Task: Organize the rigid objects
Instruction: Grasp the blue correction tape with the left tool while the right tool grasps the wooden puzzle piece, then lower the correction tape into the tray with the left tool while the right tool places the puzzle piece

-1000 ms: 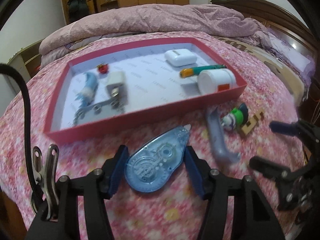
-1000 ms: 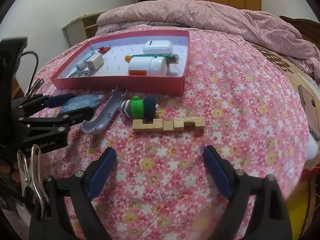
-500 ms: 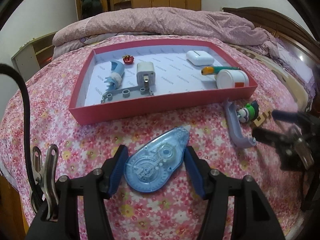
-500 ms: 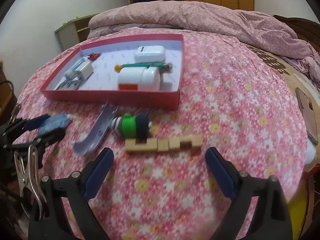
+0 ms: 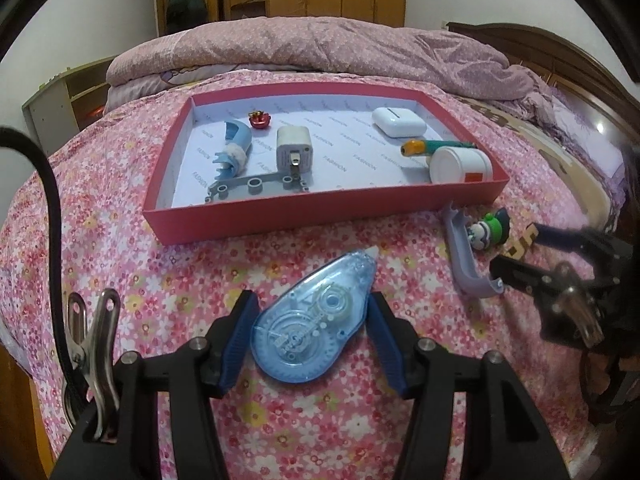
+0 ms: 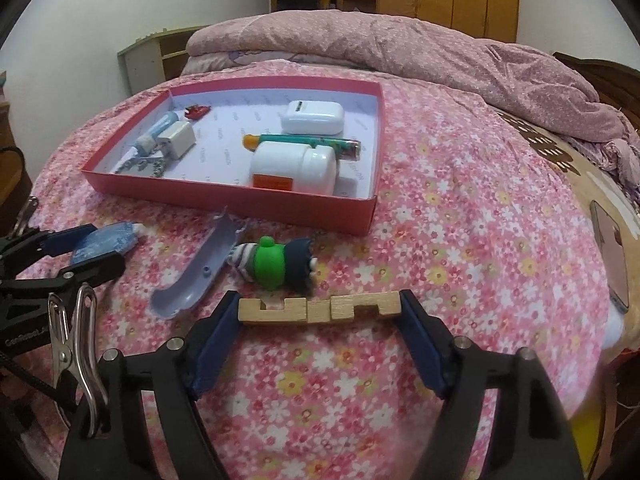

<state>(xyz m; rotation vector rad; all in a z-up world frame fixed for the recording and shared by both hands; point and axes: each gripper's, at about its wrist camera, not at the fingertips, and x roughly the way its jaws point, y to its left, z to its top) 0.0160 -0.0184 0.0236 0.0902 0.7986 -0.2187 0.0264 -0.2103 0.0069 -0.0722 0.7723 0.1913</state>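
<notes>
We are judging the blue correction-tape dispenser [image 5: 316, 320] to be light, hard plastic with a smooth, rounded shell, so it may slip if pinched on its curve; the best hold looks to be across its broad round end, where both flat pads can bear squarely. It is lying flat on the flowered bedspread [image 5: 240, 264], just in front of the red tray [image 5: 320, 212], its tip pointing toward the tray's near wall. The left gripper [image 5: 310, 316] is sitting with its jaws around that round end, one blue pad at each flank; whether they are pressing or only touching, we cannot tell, and the dispenser looks to be resting on the bed rather than lifted.

The notched wooden puzzle stick [image 6: 320, 307] is stiff, light and square-edged, with dry wood that should grip well; we are taking it by its two ends. It is lying on the bedspread in front of the tray's near right corner, just beyond a green toy figure [image 6: 276, 264] and a lilac plastic slide [image 6: 200, 272]. The right gripper [image 6: 320, 310] has its jaws spread wide, the pads meeting both ends of the stick lengthwise, and it is not yet raised.
</notes>
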